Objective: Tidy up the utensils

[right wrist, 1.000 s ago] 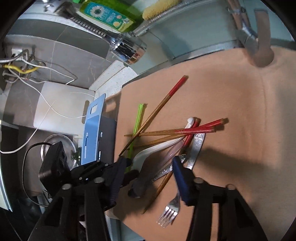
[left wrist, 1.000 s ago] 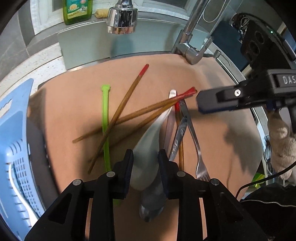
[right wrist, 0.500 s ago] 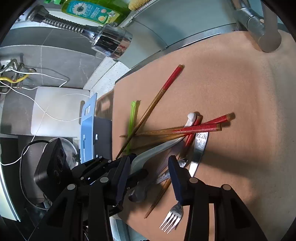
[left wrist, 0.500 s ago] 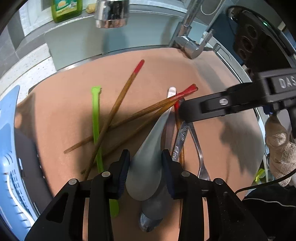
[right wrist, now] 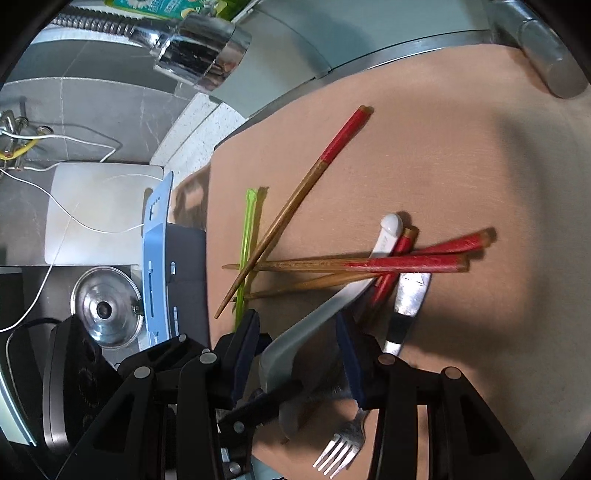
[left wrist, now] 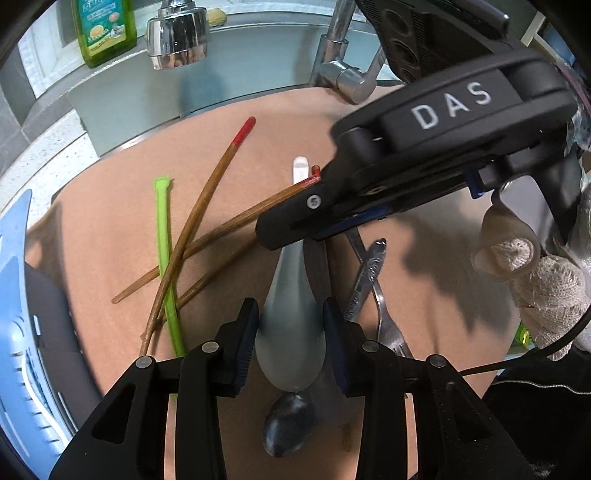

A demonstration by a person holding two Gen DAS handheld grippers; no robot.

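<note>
A white ceramic spoon (left wrist: 291, 332) lies on the brown mat (left wrist: 110, 206), its handle under red-tipped wooden chopsticks (left wrist: 218, 195). My left gripper (left wrist: 291, 343) points steeply down and its pads sit against both sides of the spoon's bowl. My right gripper (right wrist: 299, 343) hangs just over the same spoon (right wrist: 317, 314), jaws apart and nothing pressed. In the left wrist view the right gripper's fingertips (left wrist: 280, 229) hover above the spoon's neck. A green plastic stick (left wrist: 164, 258), a fork (left wrist: 388, 328) and a dark metal spoon (left wrist: 288, 424) lie in the pile.
A blue slotted basket (left wrist: 14, 295) stands at the mat's left edge. The tap's spray head (left wrist: 177, 33) and spout (left wrist: 343, 77) hang over the far side, with a green soap bottle (left wrist: 103, 29) behind. A gloved hand (left wrist: 546, 288) holds the right gripper. A pot lid (right wrist: 105, 306) lies left.
The right gripper came lower and closer over the pile, reaching the spoon's neck. The left jaws widened a little around the spoon's bowl.
</note>
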